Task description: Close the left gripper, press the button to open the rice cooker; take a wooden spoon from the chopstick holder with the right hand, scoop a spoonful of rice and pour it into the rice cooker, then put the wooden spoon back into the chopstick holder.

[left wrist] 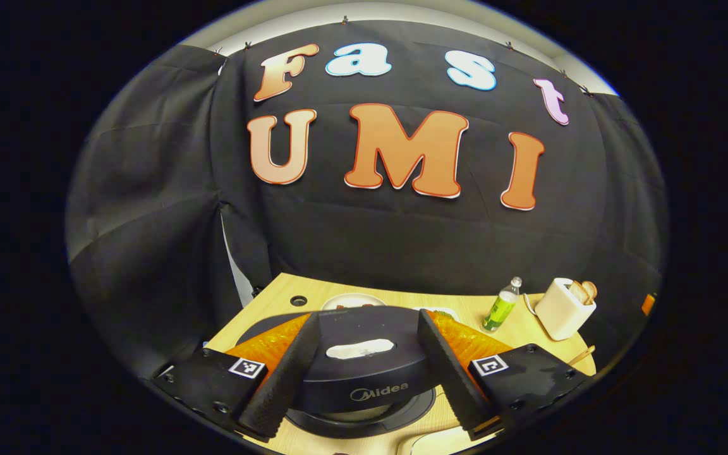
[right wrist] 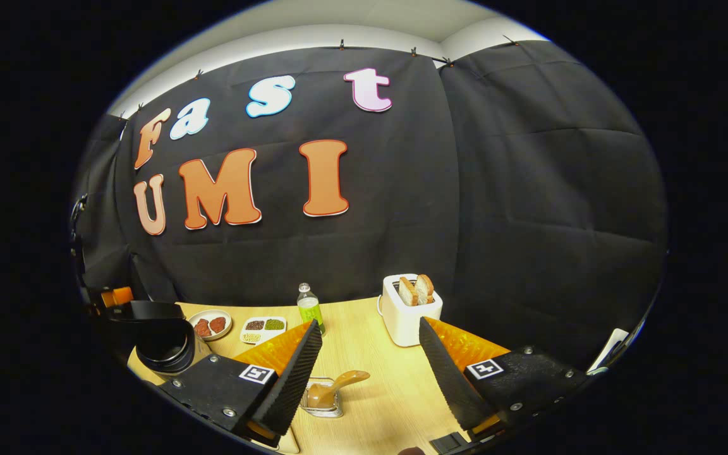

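Rice cooker [left wrist: 364, 373] lid up, left gripper [left wrist: 364, 373] jaws apart, right gripper [right wrist: 370, 373] jaws apart.

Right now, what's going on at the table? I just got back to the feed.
The rice cooker already stands open, its lid raised in front of the left gripper, whose fingers are spread and hold nothing. The right gripper is open too, hovering over the wooden spoon, which sits in the chopstick holder on the table. So the spoon hasn't been picked up yet. A toaster and a bottle stand farther back.
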The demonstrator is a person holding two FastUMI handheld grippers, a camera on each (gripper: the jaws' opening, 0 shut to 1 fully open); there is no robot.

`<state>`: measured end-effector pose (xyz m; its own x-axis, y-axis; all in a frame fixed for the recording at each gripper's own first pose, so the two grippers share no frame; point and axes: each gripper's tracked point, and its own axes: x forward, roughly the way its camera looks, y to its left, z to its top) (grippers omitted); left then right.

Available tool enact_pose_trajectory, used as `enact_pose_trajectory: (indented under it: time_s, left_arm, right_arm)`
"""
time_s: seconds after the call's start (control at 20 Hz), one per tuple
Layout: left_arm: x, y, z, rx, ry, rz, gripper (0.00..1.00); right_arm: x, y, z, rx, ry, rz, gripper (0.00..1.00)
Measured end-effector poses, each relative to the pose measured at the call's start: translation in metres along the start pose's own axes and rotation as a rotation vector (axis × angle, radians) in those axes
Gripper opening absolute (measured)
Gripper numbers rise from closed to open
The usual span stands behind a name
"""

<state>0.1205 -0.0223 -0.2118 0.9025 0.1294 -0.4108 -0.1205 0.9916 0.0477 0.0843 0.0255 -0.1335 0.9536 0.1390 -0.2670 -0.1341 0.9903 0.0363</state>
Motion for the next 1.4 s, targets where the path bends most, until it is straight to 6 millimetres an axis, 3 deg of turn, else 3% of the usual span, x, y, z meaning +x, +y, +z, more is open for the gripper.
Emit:
enact_pose_trajectory:
  time_s: [0.15,0.25,0.3,0.4,0.5,0.6,0.7,0.85,0.9,1.0,1.1,1.2,1.25,1.3,1.4]
  left_arm:
    - [-0.001,0.006,-0.044,0.009,0.038,0.027,1.00]
    - [-0.003,0.004,-0.050,0.049,-0.002,0.034,1.00]
    - [-0.004,0.004,-0.054,0.060,-0.016,0.040,0.94]
    - [-0.003,0.006,-0.063,0.056,-0.021,0.051,1.00]
    - [-0.003,0.004,-0.073,0.069,-0.019,0.059,0.94]
    - [-0.001,0.004,-0.087,0.087,0.006,0.063,1.00]
    - [-0.003,0.003,-0.099,0.099,0.028,0.073,0.99]
    - [-0.004,0.004,-0.096,0.103,-0.006,0.084,0.95]
    - [-0.002,0.005,-0.099,0.091,-0.008,0.087,1.00]
    - [0.000,0.005,-0.109,0.098,-0.010,0.101,0.98]
    - [0.002,0.004,-0.104,0.126,-0.056,0.101,0.99]
    - [-0.001,0.003,-0.099,0.113,-0.019,0.089,1.00]
    - [-0.004,0.004,-0.099,0.096,0.031,0.083,0.96]
    - [-0.006,0.011,-0.093,0.078,0.047,0.099,0.95]
    - [-0.014,0.016,-0.058,0.066,-0.014,0.105,0.94]
  right_arm:
    - [-0.001,-0.001,-0.004,0.001,0.011,0.004,0.95]
    - [-0.001,-0.001,-0.007,0.005,0.021,0.008,0.95]
    - [-0.001,-0.003,-0.008,0.006,0.022,0.008,0.95]
    - [-0.001,-0.005,-0.009,0.011,0.026,0.009,0.95]
    - [-0.002,-0.006,-0.011,0.014,0.034,0.010,0.95]
    - [-0.001,-0.008,-0.014,0.018,0.042,0.010,0.95]
    - [0.000,-0.009,-0.016,0.021,0.047,0.008,0.95]
    - [0.001,-0.011,-0.017,0.018,0.053,0.007,0.95]
    - [0.001,-0.011,-0.017,0.019,0.053,0.006,0.95]
    - [0.000,-0.013,-0.019,0.020,0.054,0.007,0.95]
    - [0.000,-0.015,-0.021,0.019,0.060,0.004,0.95]
    - [-0.003,-0.016,-0.018,0.019,0.061,0.006,0.95]
    - [-0.003,-0.018,-0.014,0.018,0.053,0.004,0.95]
    - [-0.003,-0.020,-0.008,0.017,0.042,0.001,0.95]
    - [-0.005,-0.021,0.004,0.013,0.016,0.004,0.95]
